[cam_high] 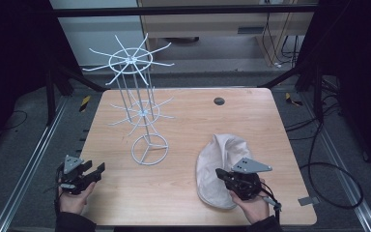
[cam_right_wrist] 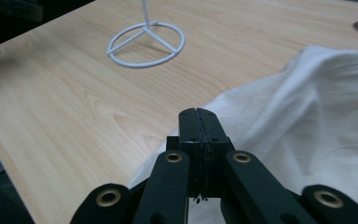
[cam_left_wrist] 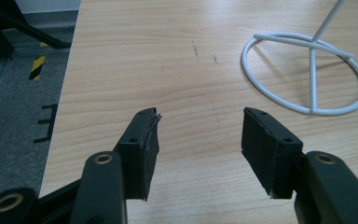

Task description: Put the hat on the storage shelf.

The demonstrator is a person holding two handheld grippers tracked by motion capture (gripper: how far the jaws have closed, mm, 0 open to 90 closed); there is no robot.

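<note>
two handheld grippers sit at the lower edge of the high view, one in each of the person's hands. the left gripper (cam_high: 94, 173) is at the lower left of the frame, over the near left corner of the wooden tabletop (cam_high: 188, 125); its jaws stand wide apart with nothing between them, and in the left gripper view (cam_left_wrist: 198, 140) bare wood shows through the gap. the right gripper (cam_high: 221, 174) is at the lower right of the frame, over the near edge of a white cloth cap (cam_high: 220, 166). in the right gripper view (cam_right_wrist: 198, 122) its jaws are pressed flat together, pads touching, with no fabric seen between them; whether they touch the cap beneath cannot be told.

the cap lies flat on the tabletop at lower right of centre, elongated from near edge toward the middle, pale and softly creased (cam_right_wrist: 307, 121).

a white wire stand (cam_high: 142, 108) is upright left of centre in the high view. its ring base (cam_high: 149, 150) rests on the tabletop, well apart from the cap and from both grippers. two tiers of radiating wire arms sit on its stem, the larger at the top. the base ring appears at upper right of the left gripper view (cam_left_wrist: 305, 72) and upper left of the right gripper view (cam_right_wrist: 145, 43).

a small dark round disc (cam_high: 219, 101) lies in the tabletop toward the far edge.
</note>
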